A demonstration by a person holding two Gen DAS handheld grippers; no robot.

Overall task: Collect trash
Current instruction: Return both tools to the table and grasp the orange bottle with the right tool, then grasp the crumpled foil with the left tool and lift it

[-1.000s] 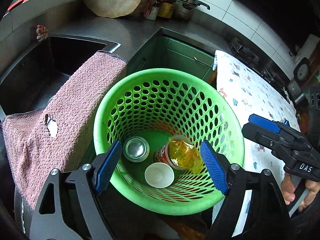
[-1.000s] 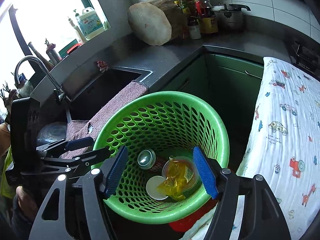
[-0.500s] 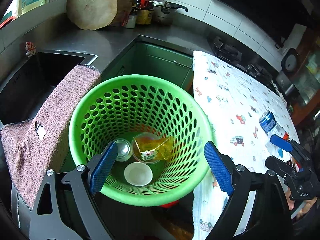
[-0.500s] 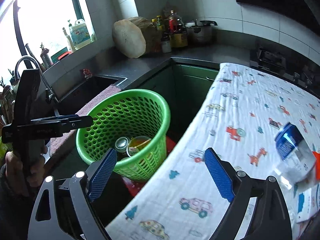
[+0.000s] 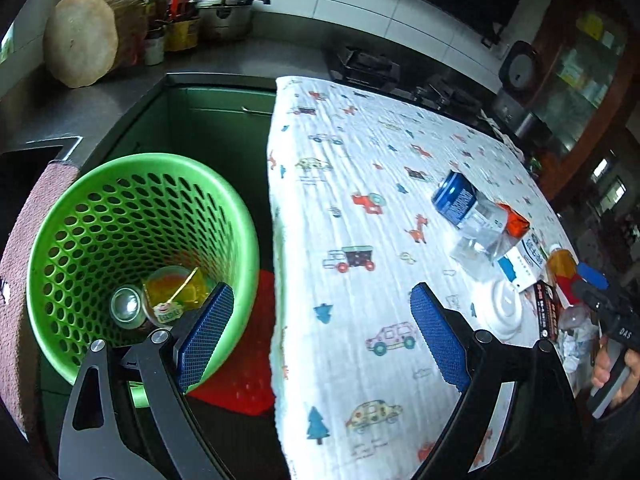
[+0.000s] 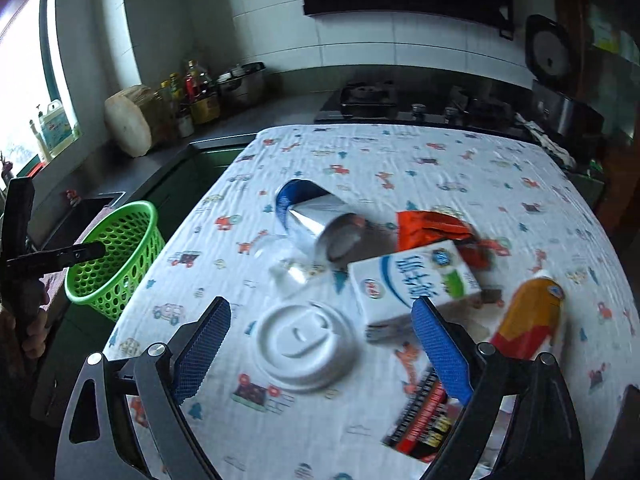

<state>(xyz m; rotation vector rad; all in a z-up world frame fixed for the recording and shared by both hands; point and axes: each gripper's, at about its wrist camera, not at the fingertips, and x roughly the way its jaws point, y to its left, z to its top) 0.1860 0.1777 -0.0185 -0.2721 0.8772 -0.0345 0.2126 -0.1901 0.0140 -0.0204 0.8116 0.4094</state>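
You are holding both the left gripper [image 5: 322, 334] and right gripper [image 6: 320, 346] spread wide, gripping nothing; trash is lying on the table [image 6: 400, 152], a white lid [image 6: 306, 346] nearest, the basket [image 6: 114, 258] alongside.

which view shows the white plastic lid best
The right wrist view: the white plastic lid lies flat on the tablecloth, whole and close, just ahead of the open right tongs. The left wrist view shows it small and foreshortened near the edge.
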